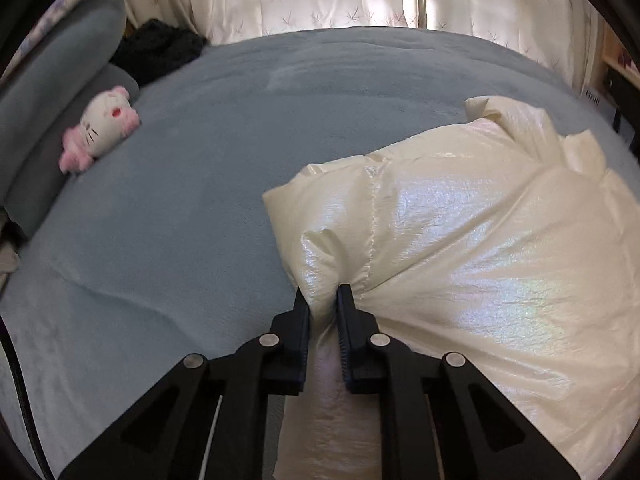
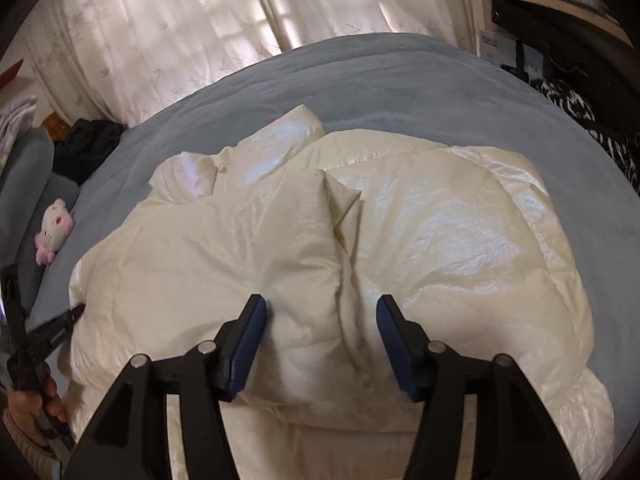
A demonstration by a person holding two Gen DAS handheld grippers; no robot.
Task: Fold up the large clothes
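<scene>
Left wrist view: my left gripper [image 1: 324,296] is pinched tight on a bunched fold of the cream puffer jacket [image 1: 480,240], which lies on the grey-blue bed [image 1: 180,220]. A pink plush toy [image 1: 100,128] rests by the pillow.

Right wrist view: my right gripper [image 2: 322,306] hangs spread wide just above the jacket's middle, gripping nothing.

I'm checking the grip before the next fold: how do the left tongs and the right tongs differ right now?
The left tongs are shut on a bunched fold of the shiny cream puffer jacket; the right tongs stand wide open, gripping nothing. The left tongs sit at the jacket's edge beside the grey-blue bedspread; the right tongs hover over its middle. Both are black two-finger tools over the same jacket.
</scene>
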